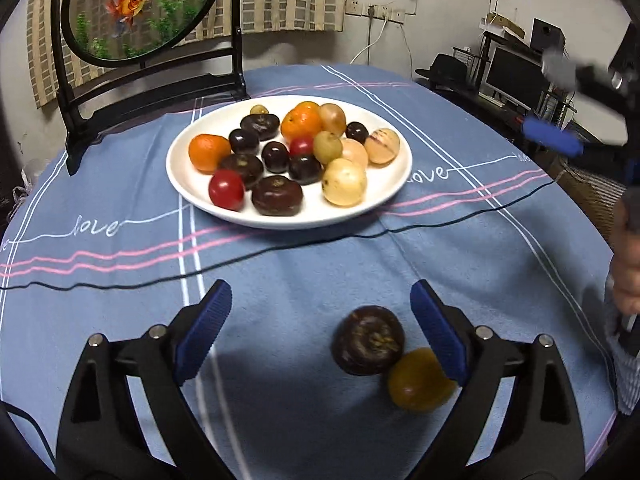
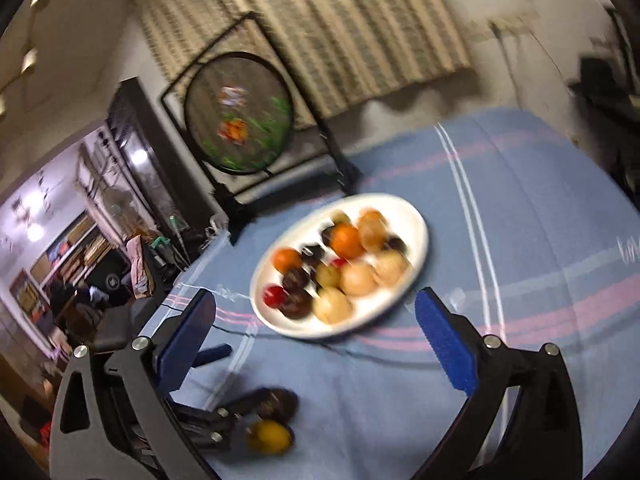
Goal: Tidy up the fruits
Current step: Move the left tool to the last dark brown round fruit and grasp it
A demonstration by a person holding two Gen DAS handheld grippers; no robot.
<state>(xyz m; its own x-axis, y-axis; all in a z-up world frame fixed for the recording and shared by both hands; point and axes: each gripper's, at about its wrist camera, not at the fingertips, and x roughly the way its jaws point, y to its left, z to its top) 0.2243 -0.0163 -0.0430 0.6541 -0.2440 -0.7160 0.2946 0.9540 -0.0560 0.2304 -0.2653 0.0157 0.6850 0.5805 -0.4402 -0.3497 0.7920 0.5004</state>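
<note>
Lying loose on the desk (image 1: 120, 300), two fruits touch each other near the left claw (image 1: 320, 332): a dark fruit (image 1: 368, 340) and a yellow fruit (image 1: 420, 378) at its 4 o'clock. Both sit toward the claw's right finger (image 1: 438, 334), at about 3 o'clock from its midpoint; the yellow one seems to touch or pass under that pad, which I cannot settle. The left claw stands wide and holds nothing. It is plainly the nearer one. The right claw (image 2: 316, 340), also wide and empty, hangs higher, with the pair at its 7 o'clock. Both fruits are roundish, so no long axis matters.

At 12 o'clock lies the plate (image 1: 384, 196), already loaded. I count in the left view: two oranges, two red fruits, about eight dark ones, and about six pale or greenish ones. Some hide behind others, so these counts are rough.

A small shift right would, I judge, centre the dark fruit.
</note>
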